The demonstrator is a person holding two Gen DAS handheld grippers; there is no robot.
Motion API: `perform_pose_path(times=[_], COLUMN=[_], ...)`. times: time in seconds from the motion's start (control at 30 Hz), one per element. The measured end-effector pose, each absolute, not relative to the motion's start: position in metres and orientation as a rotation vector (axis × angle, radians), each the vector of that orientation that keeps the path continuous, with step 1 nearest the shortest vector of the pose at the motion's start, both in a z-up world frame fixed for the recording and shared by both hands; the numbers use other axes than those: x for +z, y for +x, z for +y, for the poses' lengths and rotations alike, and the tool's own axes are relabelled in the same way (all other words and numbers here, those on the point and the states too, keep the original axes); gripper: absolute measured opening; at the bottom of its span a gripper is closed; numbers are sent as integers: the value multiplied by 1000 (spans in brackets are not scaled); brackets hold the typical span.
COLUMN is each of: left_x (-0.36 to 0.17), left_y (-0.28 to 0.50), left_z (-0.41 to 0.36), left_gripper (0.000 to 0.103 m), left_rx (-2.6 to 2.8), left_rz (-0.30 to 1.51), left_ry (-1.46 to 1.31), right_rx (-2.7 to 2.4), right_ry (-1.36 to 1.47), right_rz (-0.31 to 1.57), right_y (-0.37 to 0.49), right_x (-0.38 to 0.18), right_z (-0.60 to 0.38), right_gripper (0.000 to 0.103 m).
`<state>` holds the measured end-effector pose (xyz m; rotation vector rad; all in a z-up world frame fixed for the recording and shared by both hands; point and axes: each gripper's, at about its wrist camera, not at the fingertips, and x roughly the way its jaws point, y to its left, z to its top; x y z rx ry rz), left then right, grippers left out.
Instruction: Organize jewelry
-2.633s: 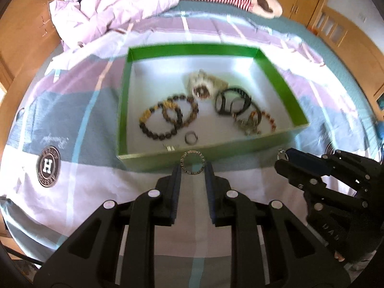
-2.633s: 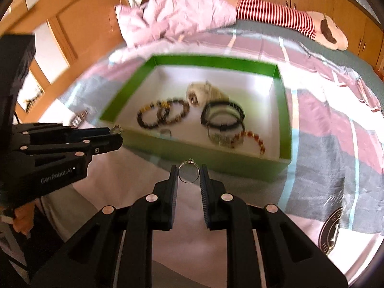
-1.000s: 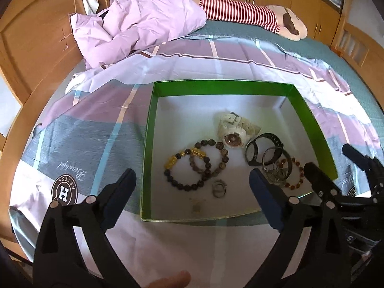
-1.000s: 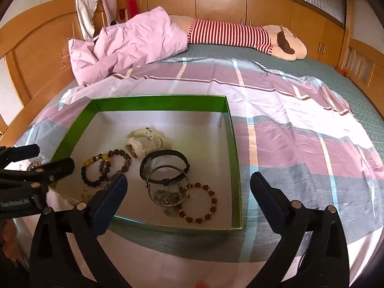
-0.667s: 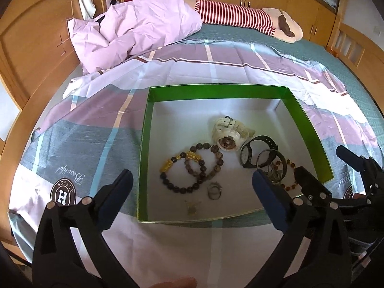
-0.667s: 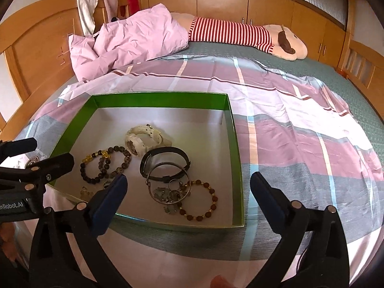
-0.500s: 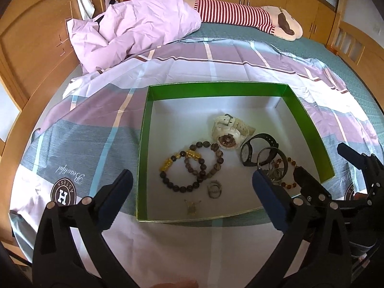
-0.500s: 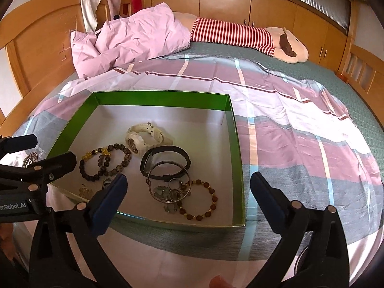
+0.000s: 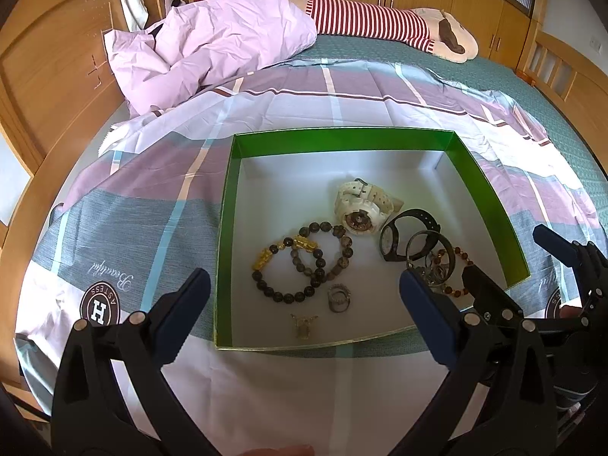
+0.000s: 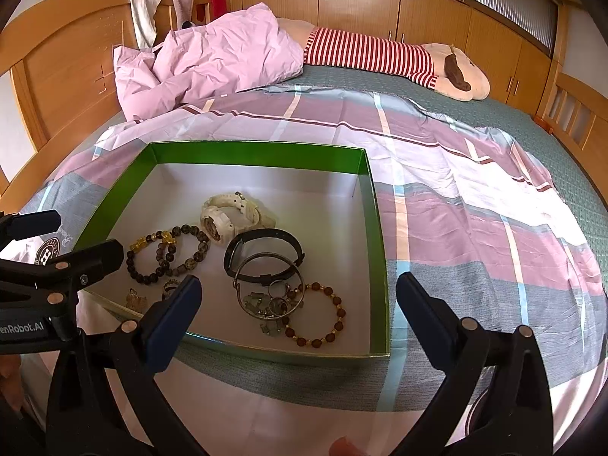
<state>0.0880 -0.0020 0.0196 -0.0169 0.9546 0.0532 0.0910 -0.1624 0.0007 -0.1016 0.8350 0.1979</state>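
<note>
left wrist cam sits above near edge of bed, looks down over green box [image 9: 486, 190] toward headboard end, box near and centred; right wrist cam lower, more level, box [image 10: 374, 205] left of centre, sees more of far cupboards; both share box, plaid sheet [image 9: 114, 228], pink duvet [image 10: 212, 60]; each catches other gripper at its frame edge
</note>
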Motion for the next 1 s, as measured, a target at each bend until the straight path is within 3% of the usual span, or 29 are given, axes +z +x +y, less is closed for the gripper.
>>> perform_pose_path(times=[1.0], left_x=[16], left_y=[88], left_z=[-5], left_gripper=[99], left_rx=[45], left_rz=[963], left_ry=[-11], right_rx=[199], right_ry=[-108], right_rz=[842], right_y=[91], right_x=[-2], right_z=[-161], right_gripper=[100])
